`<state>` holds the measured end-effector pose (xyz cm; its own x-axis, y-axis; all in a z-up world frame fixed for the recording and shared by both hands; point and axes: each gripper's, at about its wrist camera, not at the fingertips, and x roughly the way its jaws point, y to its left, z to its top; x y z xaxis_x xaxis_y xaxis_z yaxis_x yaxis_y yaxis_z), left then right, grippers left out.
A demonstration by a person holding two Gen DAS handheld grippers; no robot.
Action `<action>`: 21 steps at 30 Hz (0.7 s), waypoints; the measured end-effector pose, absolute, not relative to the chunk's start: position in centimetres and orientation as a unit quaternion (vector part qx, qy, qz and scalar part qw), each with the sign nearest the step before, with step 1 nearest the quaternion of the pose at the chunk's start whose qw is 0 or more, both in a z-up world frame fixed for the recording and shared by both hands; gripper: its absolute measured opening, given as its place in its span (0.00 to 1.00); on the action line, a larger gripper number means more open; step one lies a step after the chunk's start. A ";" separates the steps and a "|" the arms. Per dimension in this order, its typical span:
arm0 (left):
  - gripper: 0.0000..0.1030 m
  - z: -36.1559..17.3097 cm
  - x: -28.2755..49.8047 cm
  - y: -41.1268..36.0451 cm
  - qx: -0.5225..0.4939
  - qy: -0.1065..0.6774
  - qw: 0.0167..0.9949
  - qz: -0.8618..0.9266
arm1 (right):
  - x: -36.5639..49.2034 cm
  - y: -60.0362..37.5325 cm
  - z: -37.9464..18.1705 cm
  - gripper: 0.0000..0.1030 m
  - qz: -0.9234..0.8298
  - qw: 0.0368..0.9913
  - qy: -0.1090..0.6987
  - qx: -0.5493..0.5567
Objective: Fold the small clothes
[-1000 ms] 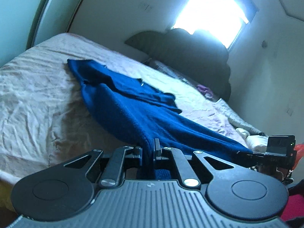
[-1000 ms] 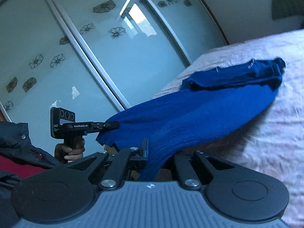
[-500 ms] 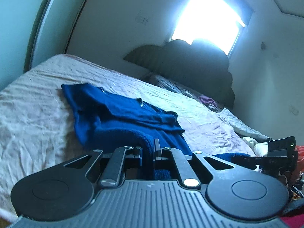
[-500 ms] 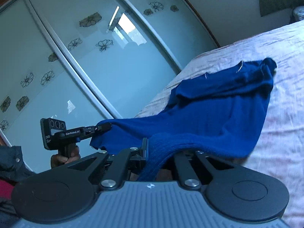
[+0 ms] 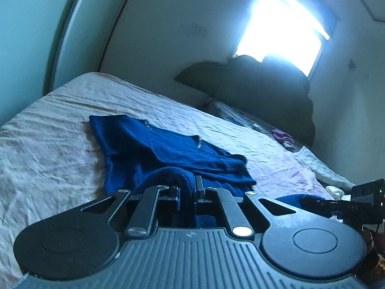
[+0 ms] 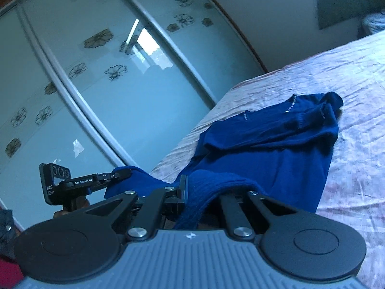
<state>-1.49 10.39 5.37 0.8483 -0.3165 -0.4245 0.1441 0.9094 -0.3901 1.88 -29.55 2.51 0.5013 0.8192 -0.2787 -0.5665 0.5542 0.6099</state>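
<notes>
Folding the blue sweater (image 5: 168, 154) in half seems to be the step in hand: both tongs, the left tongs (image 5: 187, 189) and the right tongs (image 6: 192, 192), are closed tightly on its near hem, one corner each, while the rest lies flat on the bed (image 5: 48, 144). Next, I think the hem must be carried over to the collar end and laid down evenly. Both tongs point slightly downward, side by side above the bed edge.
</notes>
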 end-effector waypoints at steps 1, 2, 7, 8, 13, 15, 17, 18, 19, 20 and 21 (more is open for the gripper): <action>0.08 5.2 -0.9 10.3 -0.174 0.250 0.945 -0.115 | 2.4 -29.4 2.2 0.05 0.411 0.836 0.281 0.231; 0.08 5.0 -0.4 10.3 -0.173 0.254 0.945 -0.109 | 2.9 -29.3 2.0 0.05 0.406 0.836 0.284 0.236; 0.08 4.1 2.3 9.4 -0.147 0.272 0.948 -0.075 | 4.9 -28.4 1.4 0.05 0.388 0.846 0.287 0.224; 0.08 3.9 2.8 9.3 -0.144 0.274 0.948 -0.072 | 5.3 -28.2 1.3 0.05 0.386 0.848 0.287 0.223; 0.08 2.9 5.2 8.8 -0.122 0.292 0.947 -0.047 | 7.6 -27.4 1.0 0.05 0.368 0.857 0.286 0.221; 0.08 2.7 6.0 8.8 -0.115 0.300 0.946 -0.040 | 8.3 -27.2 0.8 0.05 0.363 0.858 0.285 0.226; 0.08 2.5 6.7 8.6 -0.105 0.305 0.946 -0.032 | 9.2 -27.0 0.4 0.05 0.356 0.859 0.287 0.230; 0.08 2.5 7.1 8.6 -0.101 0.306 0.946 -0.029 | 9.6 -26.9 0.2 0.05 0.353 0.859 0.289 0.233; 0.08 2.4 7.5 8.5 -0.097 0.309 0.946 -0.026 | 10.0 -26.8 0.0 0.05 0.350 0.859 0.290 0.235; 0.08 2.3 7.8 8.4 -0.094 0.311 0.945 -0.024 | 10.3 -26.7 -0.2 0.05 0.345 0.861 0.292 0.233; 0.08 2.2 8.1 8.4 -0.092 0.314 0.945 -0.022 | 10.6 -26.5 -0.3 0.05 0.339 0.864 0.293 0.229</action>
